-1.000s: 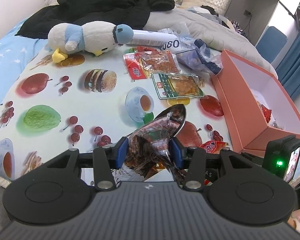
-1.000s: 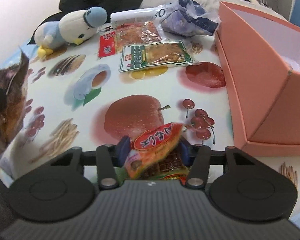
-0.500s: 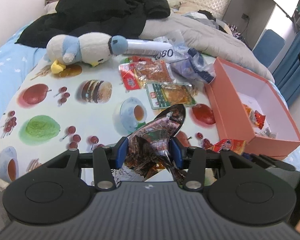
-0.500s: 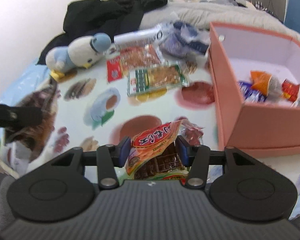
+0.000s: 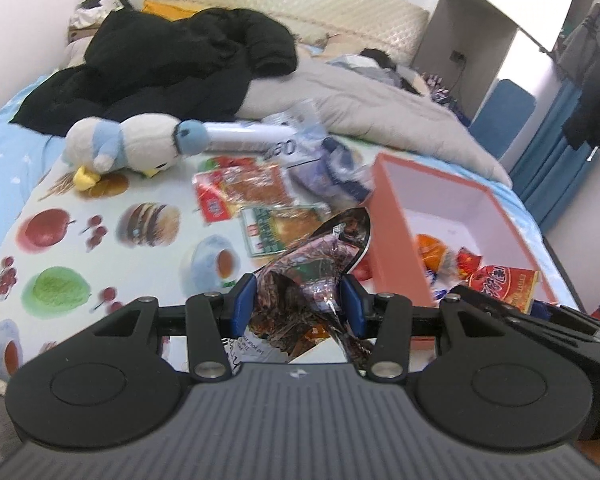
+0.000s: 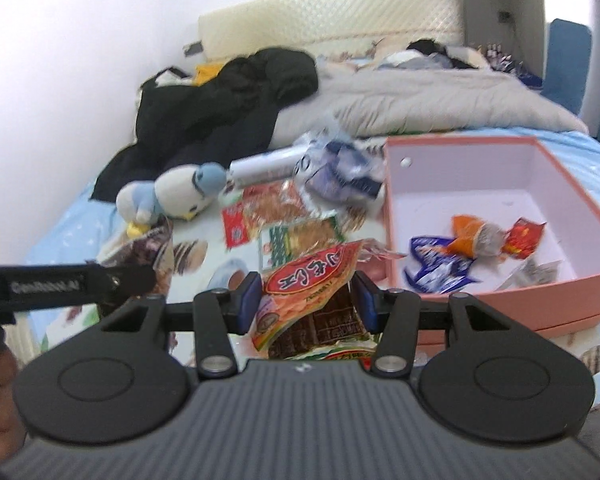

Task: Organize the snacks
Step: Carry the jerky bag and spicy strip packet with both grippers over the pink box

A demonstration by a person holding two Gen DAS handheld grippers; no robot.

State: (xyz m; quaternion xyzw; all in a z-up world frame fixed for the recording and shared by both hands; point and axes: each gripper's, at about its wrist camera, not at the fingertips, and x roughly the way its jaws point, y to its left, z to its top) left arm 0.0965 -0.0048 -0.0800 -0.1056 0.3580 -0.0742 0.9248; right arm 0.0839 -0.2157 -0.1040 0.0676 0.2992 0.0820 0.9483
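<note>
My left gripper [image 5: 298,304] is shut on a dark brown foil snack packet [image 5: 320,256], held above the printed cloth, left of the pink box [image 5: 396,240]. My right gripper [image 6: 306,300] is shut on an orange-red snack packet [image 6: 312,280], raised near the pink box's [image 6: 480,312] front left corner. The box holds several small snacks [image 6: 472,240]. A red packet [image 6: 260,212] and a green-edged packet [image 6: 300,240] lie on the cloth. The right gripper's packet also shows in the left wrist view [image 5: 504,280].
A plush penguin [image 5: 128,148] lies at the cloth's far side beside a white tube [image 5: 248,140] and a crumpled blue-white bag [image 5: 332,168]. A black jacket [image 5: 172,64] and grey duvet [image 5: 364,108] cover the bed behind.
Both grippers have risen with their packets, so the views now look down into the pink box. The right gripper has moved towards the box.
</note>
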